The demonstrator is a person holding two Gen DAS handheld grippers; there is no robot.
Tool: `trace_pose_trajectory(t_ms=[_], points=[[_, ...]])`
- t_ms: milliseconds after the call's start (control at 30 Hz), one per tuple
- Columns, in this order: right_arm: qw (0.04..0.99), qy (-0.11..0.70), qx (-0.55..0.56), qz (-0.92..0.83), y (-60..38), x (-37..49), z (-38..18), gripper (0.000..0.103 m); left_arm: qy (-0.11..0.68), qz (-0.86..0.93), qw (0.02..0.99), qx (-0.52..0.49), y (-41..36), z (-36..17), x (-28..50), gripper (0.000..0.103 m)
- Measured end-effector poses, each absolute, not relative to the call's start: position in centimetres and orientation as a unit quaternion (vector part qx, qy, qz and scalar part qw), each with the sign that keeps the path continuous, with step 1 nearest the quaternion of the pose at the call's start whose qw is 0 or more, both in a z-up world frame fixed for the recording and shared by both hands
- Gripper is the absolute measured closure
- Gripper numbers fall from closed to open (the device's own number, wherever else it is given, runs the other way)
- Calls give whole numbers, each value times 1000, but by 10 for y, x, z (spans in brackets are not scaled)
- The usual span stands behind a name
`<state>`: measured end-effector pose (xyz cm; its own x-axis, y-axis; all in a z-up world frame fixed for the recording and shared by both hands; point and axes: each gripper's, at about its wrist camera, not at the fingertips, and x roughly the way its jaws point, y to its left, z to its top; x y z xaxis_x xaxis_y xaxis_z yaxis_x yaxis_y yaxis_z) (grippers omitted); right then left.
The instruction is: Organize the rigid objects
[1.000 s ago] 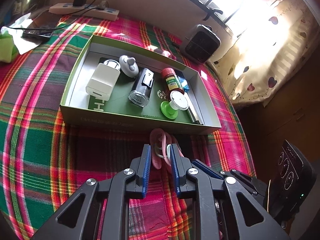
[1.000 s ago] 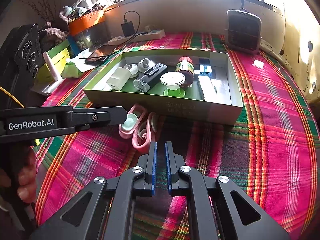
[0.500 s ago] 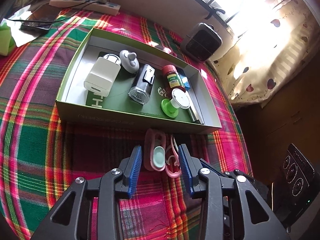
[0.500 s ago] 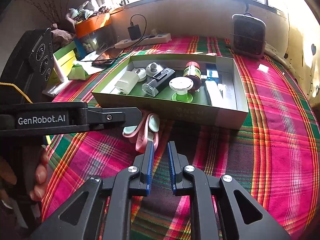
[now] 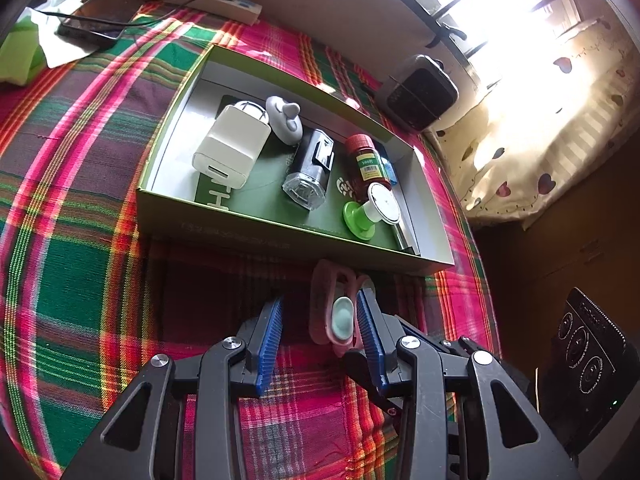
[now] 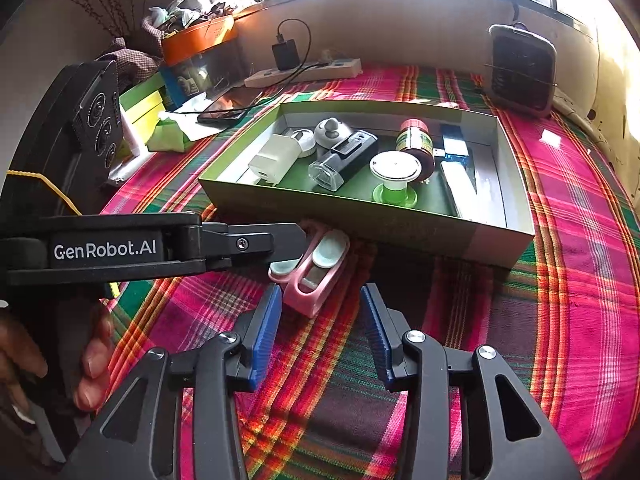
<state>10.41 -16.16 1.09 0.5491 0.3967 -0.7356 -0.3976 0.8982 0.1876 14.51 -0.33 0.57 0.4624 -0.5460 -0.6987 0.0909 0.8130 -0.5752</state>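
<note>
- The pink holder (image 5: 334, 312), a smooth rounded plastic piece with oval slots and a pale green insert, lies on the plaid cloth (image 5: 80, 280) just outside the box's near wall, towards its right end.
- Its long axis runs away from the box wall towards the person, roughly in line with the left gripper's fingers.
- The left gripper (image 5: 320, 332) stands about half open with the holder between its jaws, hard by the right pad and well clear of the left; the pads do not look to press on it, so I judge it not gripped.
- The right gripper (image 6: 320, 320) has its jaws opening; the near end of the holder (image 6: 316, 276) lies just ahead of the gap, beside its left pad, and nothing is held.
- Both are near, but the left already straddles the piece, so it seems the better placed to close on it.
- The box (image 5: 280, 240) is shallow green cardboard with a pale lining; it holds a white charger (image 5: 232, 148), a grey knob-topped piece (image 5: 284, 120), a black and clear case (image 5: 310, 176), a red-capped bottle (image 5: 366, 164) and a green-footed white disc (image 5: 372, 212).
- Free floor shows at the box's left end.
</note>
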Motion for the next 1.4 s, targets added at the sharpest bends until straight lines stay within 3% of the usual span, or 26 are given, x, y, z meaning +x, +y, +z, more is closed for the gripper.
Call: trace_pose_trajectory(t_ms=[267, 400, 500, 967, 1400], points=[[884, 413, 1, 218, -163, 106, 10, 62, 480, -194, 822, -237, 1, 6, 146, 67], [887, 414, -6, 206, -165, 106, 10, 80, 480, -193, 822, -238, 0, 6, 146, 67], [887, 414, -9, 204, -166, 105, 9, 84, 480, -191, 823, -236, 0, 7, 146, 67], [896, 416, -11, 157, -197, 98, 10, 84, 481, -185, 832, -203, -11, 10, 144, 64], [903, 413, -12, 122, -220, 98, 11, 84, 467, -151, 867, -92, -42, 17, 138, 63]])
